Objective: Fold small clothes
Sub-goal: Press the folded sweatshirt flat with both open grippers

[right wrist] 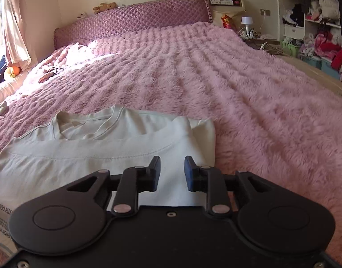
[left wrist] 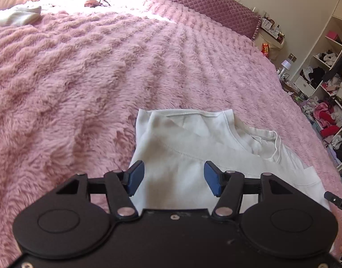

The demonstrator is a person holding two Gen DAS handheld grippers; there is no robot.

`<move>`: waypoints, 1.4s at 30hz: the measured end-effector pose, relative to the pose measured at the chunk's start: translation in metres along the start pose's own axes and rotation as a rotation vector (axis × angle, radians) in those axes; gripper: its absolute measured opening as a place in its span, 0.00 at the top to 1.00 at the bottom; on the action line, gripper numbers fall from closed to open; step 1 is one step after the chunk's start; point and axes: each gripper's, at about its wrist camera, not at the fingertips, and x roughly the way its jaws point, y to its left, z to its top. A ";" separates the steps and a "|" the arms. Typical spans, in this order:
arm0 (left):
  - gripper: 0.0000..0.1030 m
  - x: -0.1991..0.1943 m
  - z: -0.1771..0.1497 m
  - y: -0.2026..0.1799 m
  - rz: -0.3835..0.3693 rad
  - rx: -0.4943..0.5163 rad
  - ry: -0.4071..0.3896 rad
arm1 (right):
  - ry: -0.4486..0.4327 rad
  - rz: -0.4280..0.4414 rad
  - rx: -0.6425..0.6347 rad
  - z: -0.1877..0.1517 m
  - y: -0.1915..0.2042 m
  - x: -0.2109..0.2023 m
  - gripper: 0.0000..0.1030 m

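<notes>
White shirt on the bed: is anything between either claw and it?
Nothing visible. The white shirt lies partly folded on the pink blanket, directly beneath both open claws: left claw and right claw. No other item lies on it.

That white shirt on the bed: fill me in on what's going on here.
A person with tongs in each hand is folding a white shirt on a pink blanket. Both sides are already folded in over the middle, collar away from the cameras. The left tongs and right tongs hover open over the shirt's near part, gripping nothing. Another pale folded piece lies farther up the bed.
</notes>
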 end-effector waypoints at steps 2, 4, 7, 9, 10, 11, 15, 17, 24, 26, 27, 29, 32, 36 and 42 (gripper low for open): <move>0.43 0.016 0.012 0.002 0.048 -0.003 -0.002 | -0.006 -0.032 -0.028 0.013 -0.002 0.018 0.73; 0.44 0.034 0.021 0.005 0.076 -0.026 -0.003 | -0.005 -0.068 -0.054 0.019 -0.001 0.035 0.73; 0.52 0.054 0.025 0.006 0.069 -0.070 0.016 | 0.034 -0.062 -0.059 0.023 -0.003 0.054 0.73; 0.79 0.059 0.026 0.004 0.101 -0.071 0.004 | 0.065 -0.051 -0.057 0.022 -0.004 0.061 0.74; 0.91 0.060 0.027 0.004 0.106 -0.058 -0.008 | 0.057 -0.051 -0.051 0.022 -0.004 0.059 0.86; 0.93 0.057 0.030 0.004 0.075 -0.057 -0.026 | 0.038 -0.044 -0.043 0.022 -0.005 0.054 0.88; 0.93 0.058 0.039 0.006 0.061 -0.036 -0.071 | -0.014 -0.080 -0.007 0.027 -0.012 0.048 0.98; 0.93 0.075 0.036 0.007 0.111 -0.012 -0.024 | 0.053 -0.158 0.006 0.023 -0.020 0.066 1.00; 0.74 0.074 0.039 0.010 0.101 -0.014 0.021 | 0.028 -0.138 0.097 0.025 -0.029 0.047 0.97; 0.63 0.050 0.039 0.006 0.070 -0.021 -0.005 | -0.029 -0.089 0.062 0.029 -0.016 0.022 0.97; 0.60 0.034 0.035 0.003 0.039 -0.011 -0.020 | -0.046 -0.049 0.051 0.029 -0.010 0.010 0.97; 0.55 0.003 0.023 -0.008 0.004 0.021 -0.029 | -0.028 0.026 0.019 0.026 0.002 -0.004 0.97; 0.51 -0.032 -0.004 -0.020 -0.028 0.057 -0.002 | 0.021 0.060 -0.007 0.009 0.016 -0.018 0.97; 0.47 -0.049 -0.045 -0.020 -0.045 0.055 0.065 | 0.083 0.024 -0.007 -0.015 0.014 -0.019 0.96; 0.44 -0.021 -0.075 0.016 0.009 0.002 0.105 | 0.104 -0.017 -0.002 -0.035 0.002 -0.007 0.97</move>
